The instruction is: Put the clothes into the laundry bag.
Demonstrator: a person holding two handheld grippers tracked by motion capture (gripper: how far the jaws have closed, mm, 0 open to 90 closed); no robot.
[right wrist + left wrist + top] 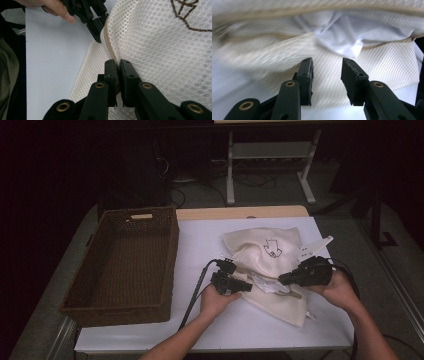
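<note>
The mesh bag (270,265) is lying on the white table (200,245), right of the wicker basket (125,265), its long side running from the far right down toward your near edge. Something pale is showing through the bag's opening in the left gripper view. You're pinching the bag's tan-piped rim with your right gripper (118,65), jaws closed tight on the fabric, so that hand has the bag. Your left gripper (327,67) is sitting just at the bag's left edge, jaws standing partly apart with nothing between the pads; the mesh is lying straight ahead of them, just beyond the tips. In the high view your left gripper (235,282) is facing right, toward the rim, and your right gripper (300,275) is pointing back at it. The next bite looks like it's the left hand's: rim directly in front, short reach across
</note>
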